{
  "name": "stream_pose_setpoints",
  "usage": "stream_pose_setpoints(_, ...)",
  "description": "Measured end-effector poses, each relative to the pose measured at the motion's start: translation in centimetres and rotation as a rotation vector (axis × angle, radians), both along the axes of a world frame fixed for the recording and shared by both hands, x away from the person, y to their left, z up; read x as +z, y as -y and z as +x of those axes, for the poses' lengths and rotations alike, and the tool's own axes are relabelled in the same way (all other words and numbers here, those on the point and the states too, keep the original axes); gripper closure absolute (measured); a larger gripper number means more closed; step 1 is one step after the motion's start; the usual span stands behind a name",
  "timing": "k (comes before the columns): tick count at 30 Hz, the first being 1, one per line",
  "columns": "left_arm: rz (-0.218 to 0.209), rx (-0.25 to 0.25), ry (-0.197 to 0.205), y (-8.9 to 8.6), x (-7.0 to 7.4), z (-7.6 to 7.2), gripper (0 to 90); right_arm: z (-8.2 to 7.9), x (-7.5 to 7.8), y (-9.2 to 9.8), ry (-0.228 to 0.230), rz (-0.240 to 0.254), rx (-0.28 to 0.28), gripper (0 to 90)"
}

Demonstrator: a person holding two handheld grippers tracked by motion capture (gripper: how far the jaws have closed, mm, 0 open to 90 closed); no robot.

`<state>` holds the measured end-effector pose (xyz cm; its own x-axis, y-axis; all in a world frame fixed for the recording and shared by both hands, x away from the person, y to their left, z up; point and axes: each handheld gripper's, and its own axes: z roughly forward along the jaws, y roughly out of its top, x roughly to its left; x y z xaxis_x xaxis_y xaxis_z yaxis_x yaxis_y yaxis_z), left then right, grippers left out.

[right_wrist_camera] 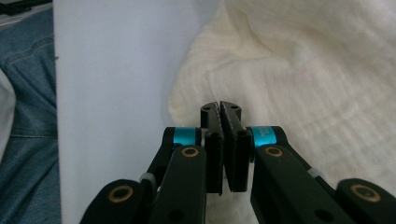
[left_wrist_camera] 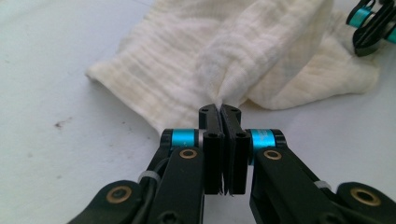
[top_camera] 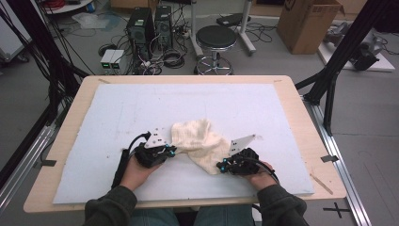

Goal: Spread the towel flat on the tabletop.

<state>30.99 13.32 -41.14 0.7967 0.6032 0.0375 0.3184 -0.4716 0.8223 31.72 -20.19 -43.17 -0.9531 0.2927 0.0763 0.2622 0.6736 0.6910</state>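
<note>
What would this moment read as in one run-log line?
left tongs: shut on cloth fold | right tongs: shut on cloth edge | cloth: crumpled, cream, on white mat

Crumpled cream cloth (top_camera: 200, 143) blocks the gap between both hands — the white mat (top_camera: 141, 108) beyond and beside it lies open.

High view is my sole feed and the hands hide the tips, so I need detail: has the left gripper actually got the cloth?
Observer: Yes. The left gripper is shut on a raised fold of the cloth.
Operator: And the right one?
Observer: The right gripper has its jaws closed at the cloth's edge; a pinch isn't clear.
Operator: What is beside that edge?
Observer: The white mat ends there, with the person's jeans beyond.
</note>
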Motion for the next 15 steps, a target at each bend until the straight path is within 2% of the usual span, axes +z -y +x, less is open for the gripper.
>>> stream_pose_setpoints(4, -0.024, -0.014, 0.022, -1.6, 2.3, -1.0, 87.4, -0.8, 1.1, 0.0, 0.029, 0.023, 0.016, 88.2)
stream_pose_setpoints(11, -0.047, -0.084, 0.031, -4.1, 6.2, -2.8, 87.3, -2.1, 2.9, -0.2, 0.068, 0.071, 0.056, 88.2)
stream_pose_setpoints(13, -0.037, -0.087, 0.041, -4.5, 7.0, -2.6, 87.2, -2.4, 3.4, -0.2, 0.08, 0.085, 0.058, 88.2)
stream_pose_setpoints(15, -0.026, -0.069, 0.032, -4.5, 7.0, -1.8, 87.2, -2.3, 3.7, -0.3, 0.091, 0.087, 0.061, 88.2)
